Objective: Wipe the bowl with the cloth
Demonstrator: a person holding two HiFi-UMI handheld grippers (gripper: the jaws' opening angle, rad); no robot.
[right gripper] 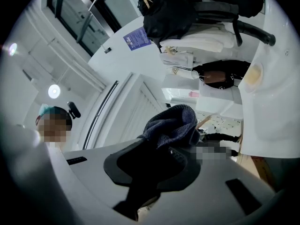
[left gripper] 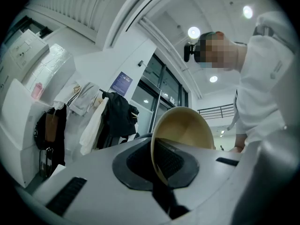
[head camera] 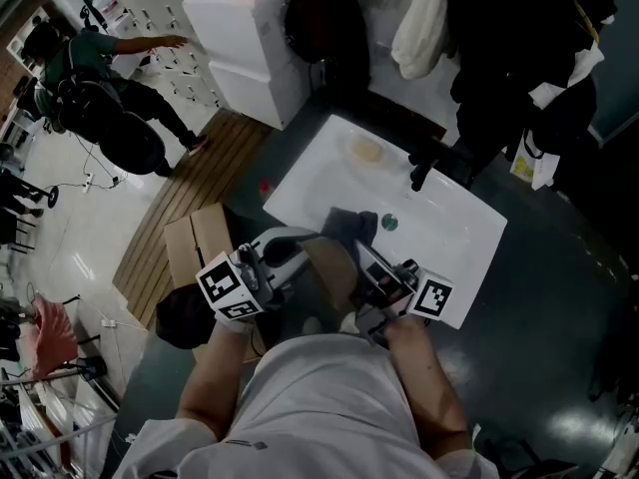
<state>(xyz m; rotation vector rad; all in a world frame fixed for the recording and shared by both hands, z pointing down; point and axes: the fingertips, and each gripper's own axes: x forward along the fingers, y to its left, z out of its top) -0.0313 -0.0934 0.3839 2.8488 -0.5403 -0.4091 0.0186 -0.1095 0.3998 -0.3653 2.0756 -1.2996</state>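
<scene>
Left gripper (head camera: pixel 278 259): clamped on the rim of the bowl; in the left gripper view the rim's edge runs straight down between the two pads, one jaw inside the wall and one outside.
Why this grip: pinching the rim leaves the whole inner face free, so nothing of the gripper blocks a wipe.
Bowl (left gripper: pixel 185 130): tan, tipped on its side with its mouth turned toward the person's right, held up in the air at the near edge of the white sink (head camera: pixel 454 223), between the two grippers.
Why tilted: as I judge it, the open side is offered to the other gripper, and over the sink any drips fall into the basin.
Cloth (head camera: pixel 349 226): dark grey, bunched into a wad; in the head view it sits just above the bowl's far edge, close to the mouth. Whether it touches the bowl, I cannot tell.
Right gripper (head camera: pixel 381 272): closed on the cloth; its own view shows the wad bulging out past the jaw tips, so fabric rather than metal would meet the bowl.
Bowl relative to right jaws: just beside and to their left, not between them.
Step in hand: cloth poised at the bowl's mouth, wiping apparently about to start or under way.
</scene>
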